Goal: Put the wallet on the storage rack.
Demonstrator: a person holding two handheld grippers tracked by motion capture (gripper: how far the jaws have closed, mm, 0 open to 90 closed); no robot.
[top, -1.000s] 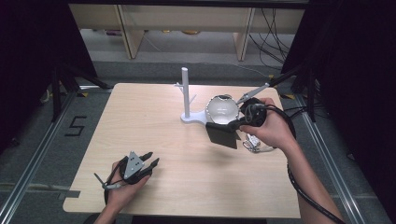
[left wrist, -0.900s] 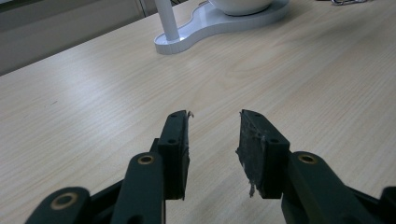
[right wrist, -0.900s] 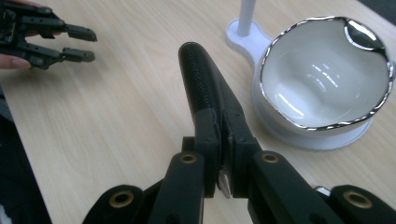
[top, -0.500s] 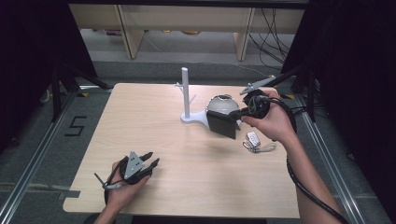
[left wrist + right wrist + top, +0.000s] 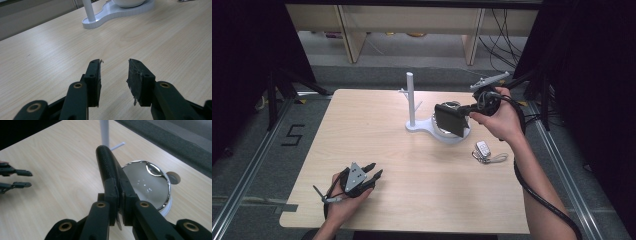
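Lifted and carried toward the far right since the earlier frame, the black wallet [image 5: 450, 119] now hangs above the silver-rimmed bowl [image 5: 147, 183] on the white stand [image 5: 422, 126] — clamped edge-on in the right gripper [image 5: 468, 111]. Its long axis points leftward, toward the post. The left gripper [image 5: 373, 172] rests near the table's front edge, jaws parted and empty, well apart from the wallet.

A lab recording bay: metal framing [image 5: 242, 185], black curtains [image 5: 247, 60], trailing cables [image 5: 507, 30].
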